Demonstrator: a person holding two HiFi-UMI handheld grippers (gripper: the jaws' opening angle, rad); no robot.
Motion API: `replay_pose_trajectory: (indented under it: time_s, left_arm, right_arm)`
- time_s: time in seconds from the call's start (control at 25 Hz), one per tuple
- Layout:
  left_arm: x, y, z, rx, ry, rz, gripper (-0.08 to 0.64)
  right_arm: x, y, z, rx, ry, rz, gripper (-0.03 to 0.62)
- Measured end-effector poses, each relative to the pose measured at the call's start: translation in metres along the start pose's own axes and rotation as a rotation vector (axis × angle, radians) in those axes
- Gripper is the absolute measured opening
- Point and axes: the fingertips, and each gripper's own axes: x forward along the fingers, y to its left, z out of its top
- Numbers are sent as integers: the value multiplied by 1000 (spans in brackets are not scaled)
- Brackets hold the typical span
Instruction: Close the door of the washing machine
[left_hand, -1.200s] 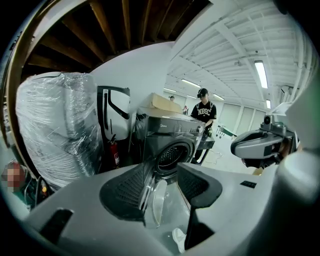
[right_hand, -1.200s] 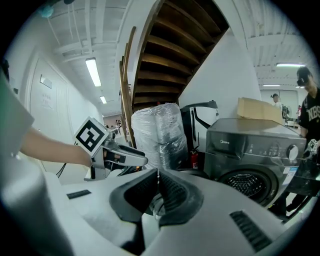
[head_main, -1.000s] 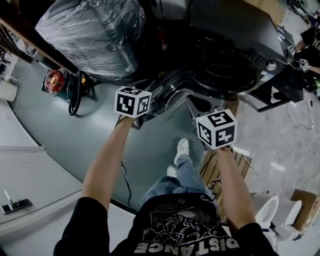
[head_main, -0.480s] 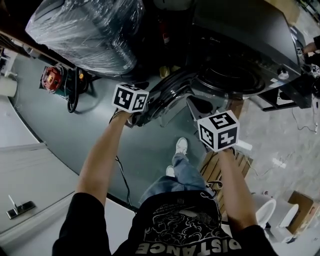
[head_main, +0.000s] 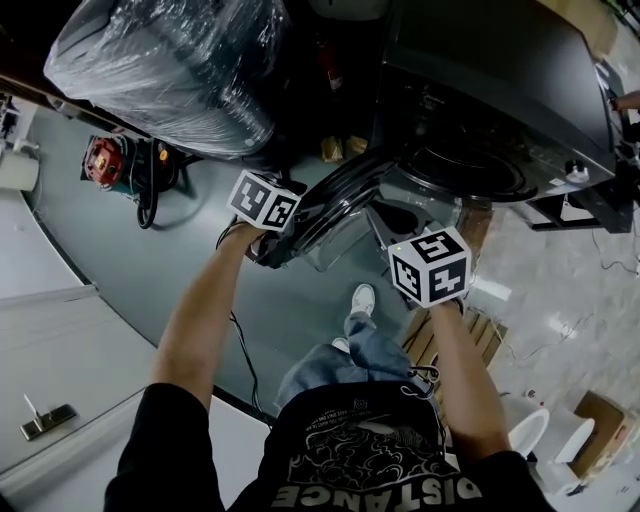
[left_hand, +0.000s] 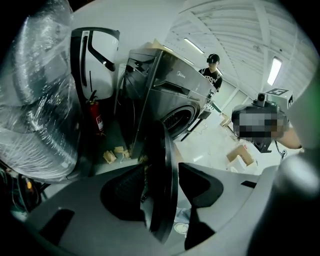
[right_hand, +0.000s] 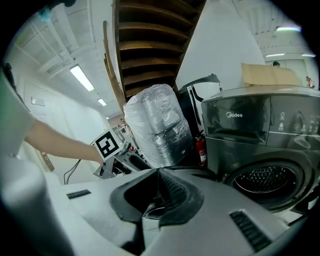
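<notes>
Step in hand: the left claw (left_hand: 161, 190) is taking hold of the open door (left_hand: 167, 150) of the washing machine (right_hand: 250, 125); by my reading the swing shut is not yet begun
Left claw: its jaws are closing round the door's dark rim, which is standing edge-on between them; one pad is showing a gap, so no firm grip yet
Right claw (right_hand: 159, 192): clenched on nothing, hovering before the machine front
Door: hanging wide open, swung well out from the drum opening (right_hand: 265, 182), to its left in the head view
Next move: likely calling for a firm pinch on the rim, then a sweep toward the opening until the latch is catching; a loose hold is risking a slip off the curved edge
</notes>
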Motion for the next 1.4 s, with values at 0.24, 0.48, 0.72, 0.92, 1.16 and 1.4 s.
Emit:
replay_pose_trajectory:
  time_s: [0.24, 0.48, 0.72, 0.92, 1.16, 1.4]
  left_arm:
    - [4, 0, 2, 23, 41, -51, 176]
    - [7, 1, -1, -3, 56, -85, 178]
    - [7, -8, 5, -28, 19, -120, 178]
    - [13, -21, 3, -57, -2, -150, 178]
    - [24, -45, 1, -97, -26, -176, 186]
    - [35, -68, 0, -175, -49, -178, 198]
  right_arm:
    - [3, -15, -2, 45, -8, -16, 23]
    - [-1, -19, -13, 90, -13, -45, 23]
    - [-9, -24, -24, 133, -49, -117, 23]
    - [-19, -23, -41, 128, -47, -179, 23]
    - [-33, -19, -67, 128, -38, -236, 25]
    - [-46, -12, -86, 142, -40, -290, 25]
